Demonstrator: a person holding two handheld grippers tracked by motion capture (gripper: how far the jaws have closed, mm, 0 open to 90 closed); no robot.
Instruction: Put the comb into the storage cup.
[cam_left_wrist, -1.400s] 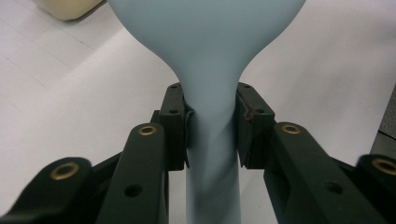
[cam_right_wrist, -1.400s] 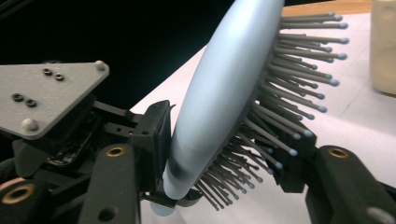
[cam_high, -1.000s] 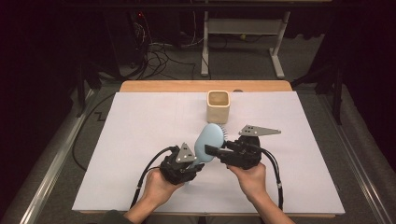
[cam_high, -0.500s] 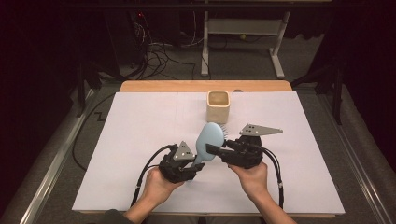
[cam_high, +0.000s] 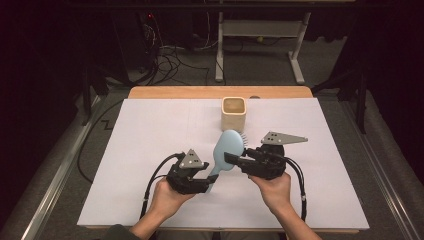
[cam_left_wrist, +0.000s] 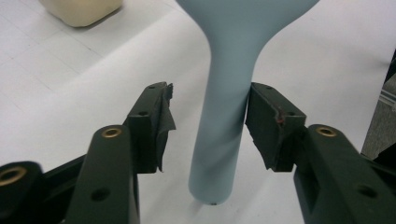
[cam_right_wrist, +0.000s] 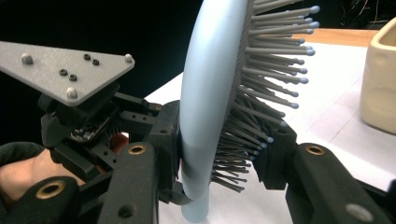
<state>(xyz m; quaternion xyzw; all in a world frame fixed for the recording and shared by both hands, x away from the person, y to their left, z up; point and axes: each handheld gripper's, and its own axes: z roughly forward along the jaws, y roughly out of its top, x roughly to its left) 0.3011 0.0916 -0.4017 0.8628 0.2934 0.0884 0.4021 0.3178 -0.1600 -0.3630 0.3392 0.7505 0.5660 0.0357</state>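
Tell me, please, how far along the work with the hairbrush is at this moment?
Done: the brush is off the table, head clamped in the right claw, back and bristles between its jaws. In hand: a handover, with the left claw open around the handle, one jaw touching it. Left: likely dropping it into the cup, which looks empty.
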